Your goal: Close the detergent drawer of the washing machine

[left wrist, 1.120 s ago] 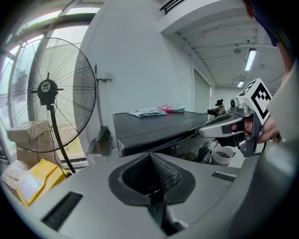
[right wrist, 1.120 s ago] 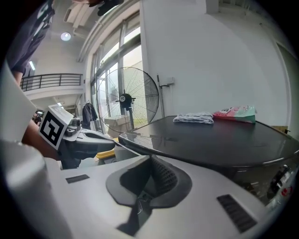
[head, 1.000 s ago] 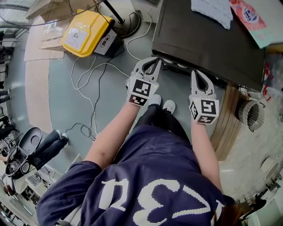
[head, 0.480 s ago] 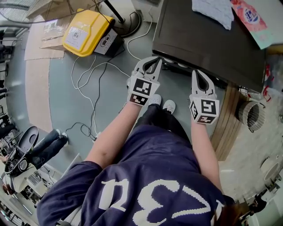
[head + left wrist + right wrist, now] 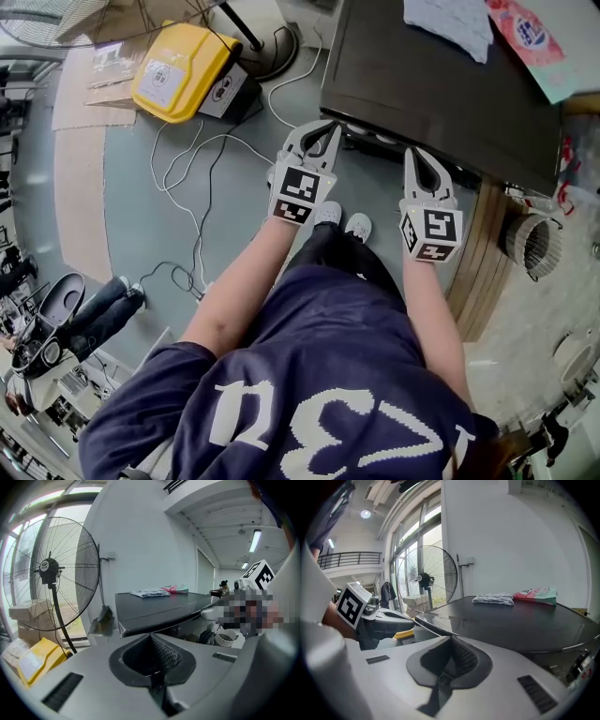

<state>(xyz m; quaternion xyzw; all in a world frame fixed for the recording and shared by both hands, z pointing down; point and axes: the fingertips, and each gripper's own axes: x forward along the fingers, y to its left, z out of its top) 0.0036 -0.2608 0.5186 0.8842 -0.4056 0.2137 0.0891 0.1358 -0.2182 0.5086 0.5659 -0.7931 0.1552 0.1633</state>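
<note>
In the head view the person stands facing the washing machine [image 5: 441, 84], whose dark top fills the upper right with a cloth [image 5: 450, 23] and a pink packet [image 5: 534, 37] lying on it. The left gripper [image 5: 330, 126] points at the top's near left corner and the right gripper [image 5: 412, 153] at its near edge further right. Both sets of jaws are pinched together with nothing in them. Only a thin strip of the front shows under that edge, between the two grippers. The detergent drawer should sit in this front, but it is too small and shadowed here to pick out. A yellow box [image 5: 178, 70] and loose cable [image 5: 187, 206] lie on the floor to the left, well apart from the hands.

In the left gripper view the left gripper [image 5: 151, 635] has its jaws clenched and empty. The machine's top [image 5: 159, 606] lies just ahead and slightly right, with a standing fan [image 5: 47, 569] off to the left. The front below the top is dark and no drawer outline is clear.

In the right gripper view the right gripper [image 5: 451, 639] is likewise closed on nothing, with the dark top [image 5: 511, 620] ahead.

By my judgement the drawer slides straight into the front, away from the person, so the push goes forward along the jaws. Both tips are close to the front, and which is nearer the drawer cannot be told
</note>
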